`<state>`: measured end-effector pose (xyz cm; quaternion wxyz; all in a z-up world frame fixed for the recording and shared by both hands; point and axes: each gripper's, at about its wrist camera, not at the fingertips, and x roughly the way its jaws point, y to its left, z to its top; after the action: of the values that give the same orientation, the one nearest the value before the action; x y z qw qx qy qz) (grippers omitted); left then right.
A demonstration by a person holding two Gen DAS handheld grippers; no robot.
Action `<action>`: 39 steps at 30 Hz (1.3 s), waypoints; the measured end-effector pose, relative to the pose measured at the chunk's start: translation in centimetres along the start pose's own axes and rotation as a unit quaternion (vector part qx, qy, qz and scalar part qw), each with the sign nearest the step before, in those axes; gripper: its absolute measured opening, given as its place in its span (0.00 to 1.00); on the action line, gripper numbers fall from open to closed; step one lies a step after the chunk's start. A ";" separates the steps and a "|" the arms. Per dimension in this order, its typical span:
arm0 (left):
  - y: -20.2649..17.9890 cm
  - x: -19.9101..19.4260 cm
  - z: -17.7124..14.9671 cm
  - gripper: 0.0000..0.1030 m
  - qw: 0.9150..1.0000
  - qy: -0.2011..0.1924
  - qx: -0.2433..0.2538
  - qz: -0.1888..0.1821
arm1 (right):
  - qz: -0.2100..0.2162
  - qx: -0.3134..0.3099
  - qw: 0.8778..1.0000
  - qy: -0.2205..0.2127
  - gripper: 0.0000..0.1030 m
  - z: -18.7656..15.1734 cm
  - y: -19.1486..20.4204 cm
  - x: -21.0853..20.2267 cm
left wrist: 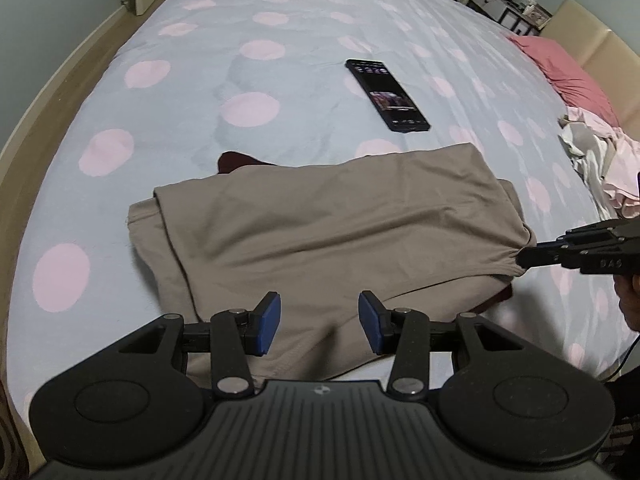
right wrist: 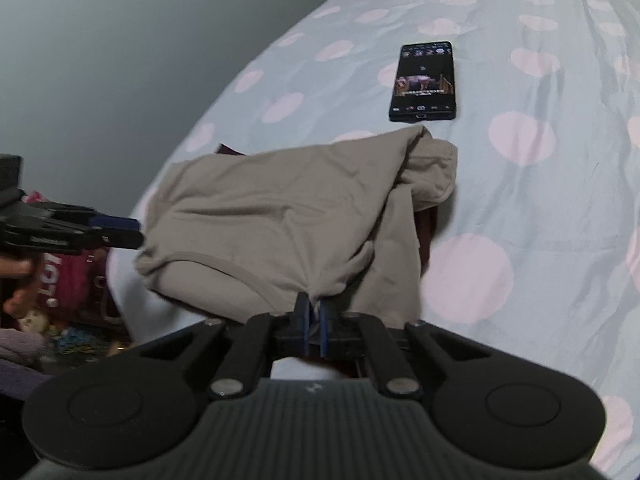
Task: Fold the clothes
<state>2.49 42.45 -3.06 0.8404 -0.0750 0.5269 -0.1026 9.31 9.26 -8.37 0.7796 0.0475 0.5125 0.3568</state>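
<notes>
A taupe garment (left wrist: 320, 220) lies folded over on the bed, on top of a dark maroon piece (left wrist: 232, 160) that peeks out at its far-left corner. My left gripper (left wrist: 319, 322) hovers open over the garment's near edge, with nothing between its blue pads (left wrist: 268, 324). My right gripper (right wrist: 314, 312) is shut on a bunched corner of the taupe garment (right wrist: 280, 216), and the cloth puckers toward it. In the left wrist view the right gripper (left wrist: 524, 258) comes in from the right. The left gripper (right wrist: 134, 232) shows at the left edge of the right wrist view.
A black phone (left wrist: 386, 94) with its screen lit lies on the blue, pink-dotted sheet (left wrist: 160, 120) just beyond the garment. A pink pillow (left wrist: 560, 68) and a loose pile of pale clothes (left wrist: 600, 160) sit at the right. The bed edge and floor clutter (right wrist: 60, 300) are at the left.
</notes>
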 end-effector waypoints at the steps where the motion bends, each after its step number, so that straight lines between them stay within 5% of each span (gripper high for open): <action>1: 0.0 0.1 0.0 0.40 1.000 0.000 0.000 -0.001 | 0.006 0.002 1.000 0.001 0.05 0.0 -0.3 -0.4; 6: -0.1 0.6 0.0 0.40 1.000 -0.002 0.004 -0.003 | 0.003 0.006 1.000 0.011 0.06 -0.4 -1.7 -0.3; 8: -0.4 0.9 0.0 0.40 1.000 0.000 0.015 -0.003 | -0.002 0.003 1.000 0.012 0.15 -0.5 -2.0 0.3; 10: -0.9 1.2 -0.2 0.40 1.000 0.005 0.028 -0.002 | -0.004 -0.004 1.000 0.009 0.35 -0.5 -1.8 0.5; 12: -1.4 1.3 -0.6 0.40 0.999 0.011 0.046 -0.001 | -0.007 -0.017 1.000 0.000 0.41 -0.6 -1.4 0.1; 18: -1.5 0.4 -2.8 0.40 0.996 0.013 0.086 0.027 | -0.036 -0.102 0.993 -0.035 0.41 -1.0 0.7 -1.7; 32: 3.8 1.7 -4.5 0.40 0.997 0.010 -0.072 -0.013 | -0.033 -0.091 0.995 -0.023 0.40 -1.0 1.0 -0.2; 33: 3.8 1.8 -4.5 0.37 0.997 0.011 -0.076 -0.014 | -0.034 -0.092 0.995 -0.020 0.40 -1.0 1.1 0.0; 35: 3.9 2.0 -4.5 0.17 0.996 0.011 -0.084 -0.011 | -0.038 -0.094 0.995 -0.015 0.31 -0.9 1.1 0.4; 36: 3.9 2.0 -4.5 0.04 0.996 0.009 -0.086 -0.007 | -0.039 -0.094 0.995 -0.013 0.16 -0.9 1.2 0.5; 39: 4.1 1.2 -4.6 0.01 0.996 -0.005 -0.086 -0.019 | -0.035 -0.093 0.995 -0.009 0.07 -0.8 1.2 0.6</action>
<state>-0.75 46.03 -7.10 0.8315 -0.1570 0.5279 -0.0724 8.14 10.29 -8.72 0.7975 -0.0398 0.4712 0.3747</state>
